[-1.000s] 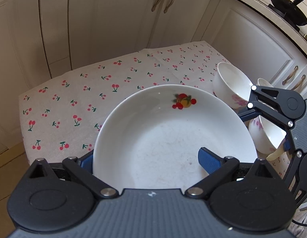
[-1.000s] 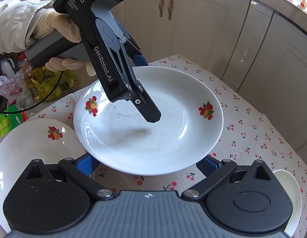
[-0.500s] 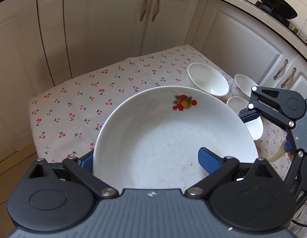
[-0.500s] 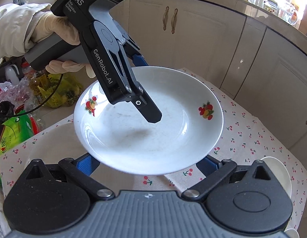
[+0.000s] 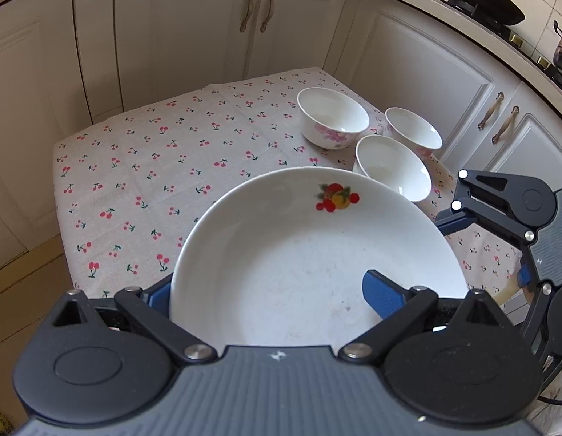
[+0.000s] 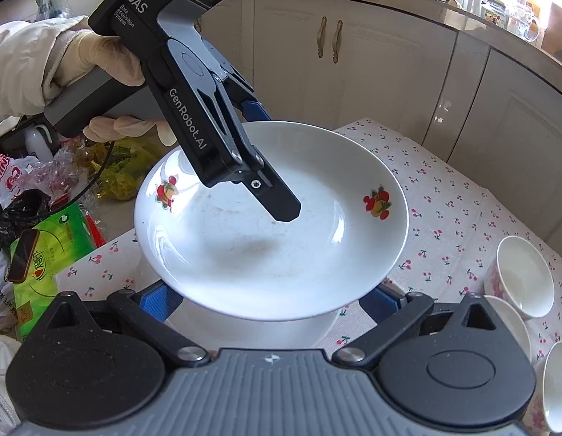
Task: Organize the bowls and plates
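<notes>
A white deep plate [image 5: 299, 254] with fruit prints hangs above the cherry-print tablecloth [image 5: 153, 167]. My left gripper [image 5: 270, 289] is shut on its near rim, one blue pad [image 5: 382, 292] on top and the other beneath. In the right wrist view the same plate [image 6: 266, 247] floats over my open right gripper [image 6: 270, 298], whose pads do not touch it. A second white plate [image 6: 252, 330] lies on the table under it. Three white bowls with pink flowers [image 5: 332, 116] [image 5: 412, 132] [image 5: 392, 167] stand close together at the table's far right corner.
Cream cabinets [image 5: 193, 36] surround the small table on two sides. Beyond the table's left edge, plastic bags [image 6: 41, 178] and a green package [image 6: 48, 254] lie on the floor. A gloved hand [image 6: 106, 54] holds the left gripper. A black wok [image 5: 488, 3] sits on the counter.
Both grippers have risen and drawn back from the table, the plate still clamped in the left one. All three bowls and more tablecloth have come into view.
</notes>
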Motion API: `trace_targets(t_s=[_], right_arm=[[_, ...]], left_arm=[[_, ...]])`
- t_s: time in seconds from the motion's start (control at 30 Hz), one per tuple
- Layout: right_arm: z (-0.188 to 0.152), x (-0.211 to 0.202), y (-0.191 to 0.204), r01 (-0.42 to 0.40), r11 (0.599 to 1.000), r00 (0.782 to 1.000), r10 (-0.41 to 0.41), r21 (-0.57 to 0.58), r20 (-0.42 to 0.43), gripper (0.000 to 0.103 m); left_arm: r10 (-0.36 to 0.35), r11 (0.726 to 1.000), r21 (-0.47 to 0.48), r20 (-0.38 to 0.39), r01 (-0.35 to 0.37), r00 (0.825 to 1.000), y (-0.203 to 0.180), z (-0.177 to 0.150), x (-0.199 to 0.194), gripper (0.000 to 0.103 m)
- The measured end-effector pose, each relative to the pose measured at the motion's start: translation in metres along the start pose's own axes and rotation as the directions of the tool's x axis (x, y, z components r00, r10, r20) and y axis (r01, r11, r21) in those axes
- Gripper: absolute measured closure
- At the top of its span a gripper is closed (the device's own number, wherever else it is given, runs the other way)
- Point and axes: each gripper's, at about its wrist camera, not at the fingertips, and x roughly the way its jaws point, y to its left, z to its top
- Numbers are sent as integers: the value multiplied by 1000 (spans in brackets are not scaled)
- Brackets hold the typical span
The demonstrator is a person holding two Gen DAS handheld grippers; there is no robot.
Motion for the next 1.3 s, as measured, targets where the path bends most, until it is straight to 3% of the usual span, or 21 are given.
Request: trace_targets(t_s=[0.53,0.8,1.3], right_arm=[[-42,2,37,15,996,999,-12,83,-36,0],[-47,8,40,37,995,997,-29,97,-77,0],[-46,6,38,25,993,997,-17,119,-71,0]], left_arm=[[-24,1000,-3,-23,24,999,-20,-44,15,3],[-25,1000,-9,-46,25,999,-18,-51,28,3],[-3,1000,10,-112,4,994,-13,-50,42,3]])
